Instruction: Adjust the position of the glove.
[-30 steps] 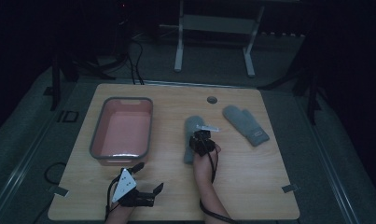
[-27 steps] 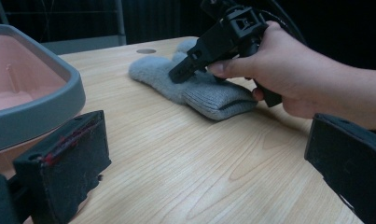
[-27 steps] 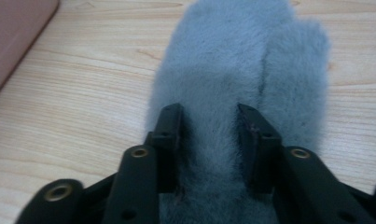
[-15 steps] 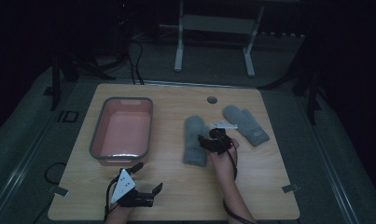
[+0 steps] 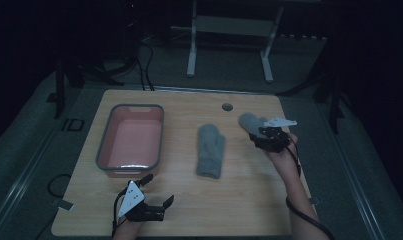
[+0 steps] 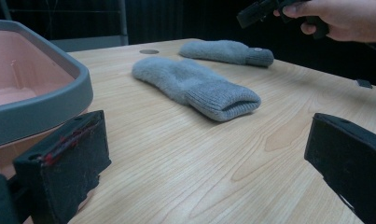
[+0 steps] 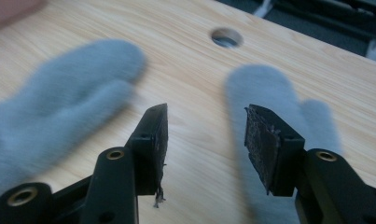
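Mittens are the job here, two grey ones on the counter (image 5: 249,197). Right gripper (image 5: 263,136) hangs over the far mitten (image 5: 248,121), fingers (image 7: 154,140) spread apart with nothing between them. That mitten sits just right of the hole (image 5: 227,107) in the counter, and the near mitten (image 5: 210,150) lies below and left of the hole, between it and the pink bin (image 5: 131,138).

Risk as I see it: the fingers look lined up half off the mitten's left edge, so closing now could pinch bare wood or just a thin fold that slips out.

Far mitten's long axis runs diagonally, rounded tip toward the hole, cuff hidden under the gripper.

Left gripper (image 5: 156,198) is also released, parked below the bin.
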Demonstrator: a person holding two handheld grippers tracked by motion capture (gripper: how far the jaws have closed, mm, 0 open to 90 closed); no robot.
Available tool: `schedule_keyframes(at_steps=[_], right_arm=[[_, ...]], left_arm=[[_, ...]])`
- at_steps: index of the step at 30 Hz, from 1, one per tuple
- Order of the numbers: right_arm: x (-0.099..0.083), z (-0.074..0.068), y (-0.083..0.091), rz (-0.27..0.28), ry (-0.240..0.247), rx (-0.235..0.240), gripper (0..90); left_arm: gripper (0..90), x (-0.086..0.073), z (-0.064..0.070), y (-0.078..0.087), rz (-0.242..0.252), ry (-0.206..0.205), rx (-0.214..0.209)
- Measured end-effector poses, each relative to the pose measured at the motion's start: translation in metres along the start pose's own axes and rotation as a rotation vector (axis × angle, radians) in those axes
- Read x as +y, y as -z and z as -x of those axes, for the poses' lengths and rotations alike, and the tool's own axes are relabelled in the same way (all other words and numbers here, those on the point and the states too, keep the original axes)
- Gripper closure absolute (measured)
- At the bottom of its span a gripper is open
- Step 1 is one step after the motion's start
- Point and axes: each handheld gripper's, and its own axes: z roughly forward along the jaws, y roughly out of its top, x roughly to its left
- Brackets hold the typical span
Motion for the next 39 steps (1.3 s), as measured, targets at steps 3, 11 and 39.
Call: schedule_keyframes(at_steps=[3, 11, 39], right_arm=[[-0.001, 0.020, -0.006, -0.035, 0.046, -0.038, 50.2], [-0.007, 0.055, -0.025, -0.078, -0.001, -0.027, 50.0], [-0.023, 0.051, -0.046, -0.157, -0.272, -0.115, 83.2]], left_arm=[[0.3, 0.000, 0.000, 0.000, -0.010, -0.005, 0.004], [0.3, 0.000, -0.001, 0.000, 0.002, 0.009, 0.002], [0.3, -0.001, 0.000, 0.001, 0.010, 0.008, 0.004]])
